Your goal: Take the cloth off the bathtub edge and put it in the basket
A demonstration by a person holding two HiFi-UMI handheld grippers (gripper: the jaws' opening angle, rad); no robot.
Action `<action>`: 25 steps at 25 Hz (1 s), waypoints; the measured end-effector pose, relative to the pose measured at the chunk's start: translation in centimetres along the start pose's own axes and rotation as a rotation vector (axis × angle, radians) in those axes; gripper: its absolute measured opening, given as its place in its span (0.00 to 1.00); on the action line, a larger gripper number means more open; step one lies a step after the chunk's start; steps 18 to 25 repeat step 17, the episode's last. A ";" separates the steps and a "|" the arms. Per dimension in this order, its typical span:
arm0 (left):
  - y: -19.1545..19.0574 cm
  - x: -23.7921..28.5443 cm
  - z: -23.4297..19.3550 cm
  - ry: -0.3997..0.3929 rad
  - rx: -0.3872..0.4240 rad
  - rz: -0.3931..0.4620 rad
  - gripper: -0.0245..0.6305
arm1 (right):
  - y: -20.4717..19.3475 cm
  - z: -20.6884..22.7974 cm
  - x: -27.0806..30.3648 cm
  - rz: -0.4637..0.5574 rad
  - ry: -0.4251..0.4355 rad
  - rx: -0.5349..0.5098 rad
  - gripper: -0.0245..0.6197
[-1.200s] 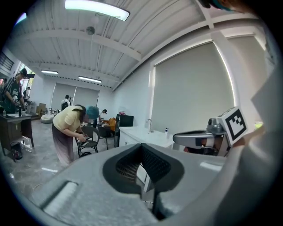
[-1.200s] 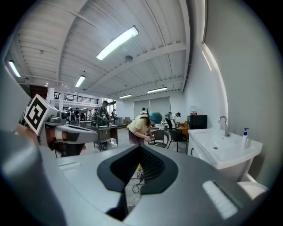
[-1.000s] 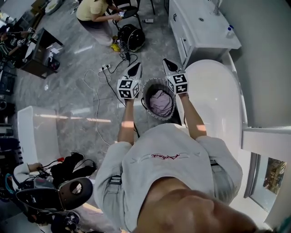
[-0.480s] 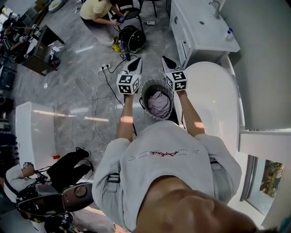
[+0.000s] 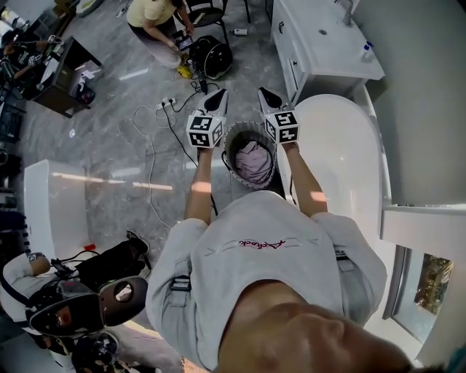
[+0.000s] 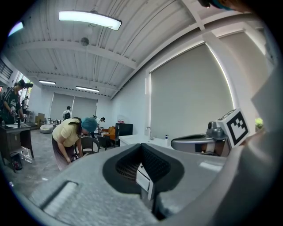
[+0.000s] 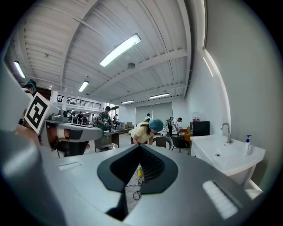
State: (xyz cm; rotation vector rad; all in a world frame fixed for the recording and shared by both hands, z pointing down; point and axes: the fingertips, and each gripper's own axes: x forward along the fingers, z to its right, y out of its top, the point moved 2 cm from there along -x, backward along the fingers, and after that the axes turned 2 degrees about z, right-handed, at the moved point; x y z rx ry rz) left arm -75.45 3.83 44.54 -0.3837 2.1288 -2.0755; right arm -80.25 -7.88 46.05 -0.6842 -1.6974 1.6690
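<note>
Already in the basket: cloth off the tub edge, both grippers empty

Nearest the head camera, the operator's grey sweatshirt [image 5: 255, 269] filled the lower frame, with both bare forearms stretched forward. The left gripper [image 5: 220, 98] and right gripper [image 5: 266, 96] were held roughly level, side by side and well apart. Each carried its marker cube behind the jaws. In each gripper's own view the jaws stood closed together with nothing caught between them.

Between and below the two grippers stood the basket [image 5: 247, 128], round and dark-rimmed, on the floor just beside the bathtub [image 5: 342, 167]. The cloth [image 5: 253, 162] lay inside it. It was pale pinkish-lilac, soft and crumpled into loose folds, and it covered most of the visible basket bottom. No part of it hung over the rim. Neither gripper touched the cloth or the basket.

The bathtub was white, glossy and oval, on the operator's right. The part of its edge in view carried no cloth.

Left of the basket, black and white cables [image 5: 156, 146] trailed across the grey marbled floor to a power strip [image 5: 167, 105].

Farther off, a white vanity [image 5: 320, 44] with an inset sink stood beyond the tub's far end. At the far side of the room a person in a yellow top [image 5: 153, 14] bent over near a dark chair.
</note>
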 end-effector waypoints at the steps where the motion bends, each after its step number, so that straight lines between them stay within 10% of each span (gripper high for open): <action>1: 0.1 0.1 0.0 0.000 0.001 0.000 0.04 | 0.0 0.0 0.0 0.001 0.001 0.000 0.05; 25: -0.3 0.5 0.3 -0.002 0.013 -0.006 0.04 | -0.4 0.3 -0.2 -0.005 -0.003 0.002 0.05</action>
